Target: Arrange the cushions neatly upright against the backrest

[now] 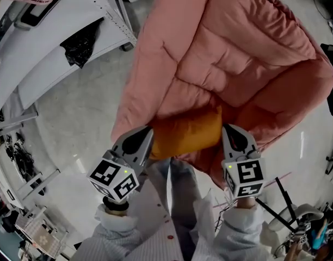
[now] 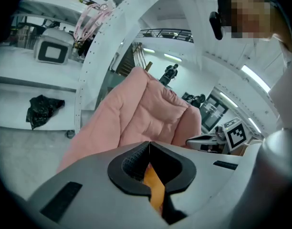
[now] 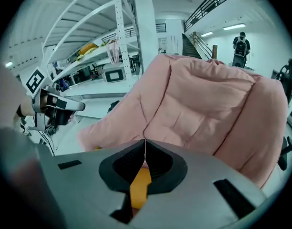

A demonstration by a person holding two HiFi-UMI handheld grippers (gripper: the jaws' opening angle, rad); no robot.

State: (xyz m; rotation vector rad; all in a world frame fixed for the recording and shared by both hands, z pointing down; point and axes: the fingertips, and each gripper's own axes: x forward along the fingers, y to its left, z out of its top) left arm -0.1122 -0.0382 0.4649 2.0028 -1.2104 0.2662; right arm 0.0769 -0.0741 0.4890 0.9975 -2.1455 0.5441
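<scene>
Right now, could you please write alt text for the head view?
The left gripper and the right gripper each pinch one end of an orange cushion in front of a pink padded chair. White shelving stands at left.

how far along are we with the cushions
Early. No cushion in view stands against the pink padded backrest yet. In hand: the orange cushion, pinched at its ends by the left tool and right tool. Left: stand it upright against the backrest.

Warehouse-type test hall, industrial fit-out.
White perforated steel shelving [image 3: 118, 42] carrying stored equipment; polished concrete floor [image 1: 74, 118]; staircase [image 3: 191, 44] to a railed upper level [image 2: 165, 32]; ceiling strip lights [image 3: 236, 26].
</scene>
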